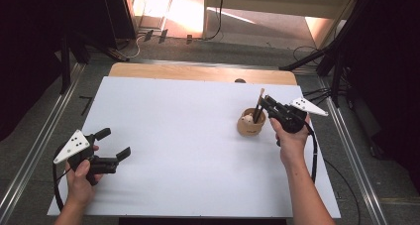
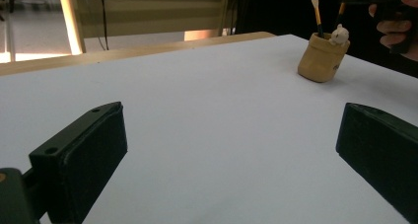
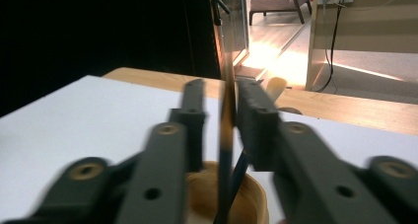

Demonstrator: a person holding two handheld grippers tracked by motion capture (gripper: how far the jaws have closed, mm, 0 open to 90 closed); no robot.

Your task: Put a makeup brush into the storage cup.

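Note:
A small wooden cup (image 1: pixel 250 127) stands on the right half of the white table (image 1: pixel 188 136), with a pale figure (image 2: pixel 339 35) on its rim. A pale-tipped brush (image 2: pixel 316 14) stands in it. My right gripper (image 1: pixel 263 102) hovers just above the cup (image 3: pixel 249 197), its jaws narrowly apart around a second, dark-handled brush (image 3: pixel 226 115). That brush rests against one jaw, with a gap to the other, and its lower end is in the cup. My left gripper (image 1: pixel 115 143) is held wide open at the table's front left, with nothing between its fingers (image 2: pixel 84 155).
The white sheet lies on a wooden tabletop (image 1: pixel 198 72) whose far edge shows. Metal rails (image 1: pixel 34 145) run along both sides. Dark stands (image 1: pixel 337 51) and cables sit on the floor beyond the right edge.

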